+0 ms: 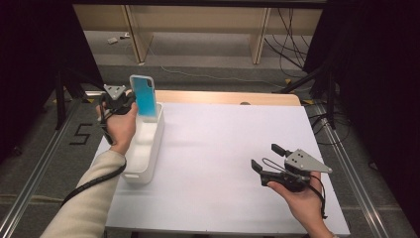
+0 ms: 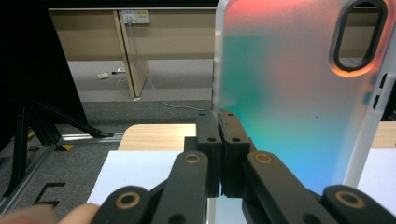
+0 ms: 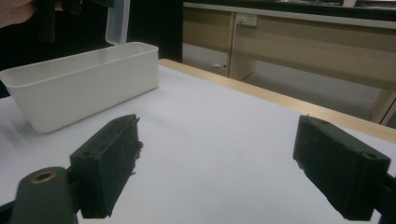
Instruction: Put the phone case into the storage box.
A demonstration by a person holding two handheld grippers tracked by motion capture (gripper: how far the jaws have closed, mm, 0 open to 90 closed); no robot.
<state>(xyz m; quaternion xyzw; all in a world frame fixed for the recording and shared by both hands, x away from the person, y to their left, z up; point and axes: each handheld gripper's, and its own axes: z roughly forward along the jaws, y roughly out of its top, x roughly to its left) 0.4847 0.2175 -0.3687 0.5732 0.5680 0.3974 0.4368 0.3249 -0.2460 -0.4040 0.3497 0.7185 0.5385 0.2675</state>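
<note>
Left gripper holds a phone case up over the far end of the white bin; the right gripper waits with jaws spread.

The left gripper (image 1: 130, 100), at the table's far left corner, has its two black jaws pressed together on the edge of a frosted translucent phone case with a teal-to-blue tint (image 1: 144, 95), which stands upright above the far end of the long white plastic bin (image 1: 151, 153). In the left gripper view the case (image 2: 289, 93) rises from the clamped jaw tips, its oval camera cutout at the top right. The bin sits along the left edge of the white table sheet (image 1: 223, 148). The right gripper (image 1: 266, 161) hovers low over the sheet's near right part, well apart from the bin, with nothing between its wide-open pads (image 3: 109, 163).
</note>
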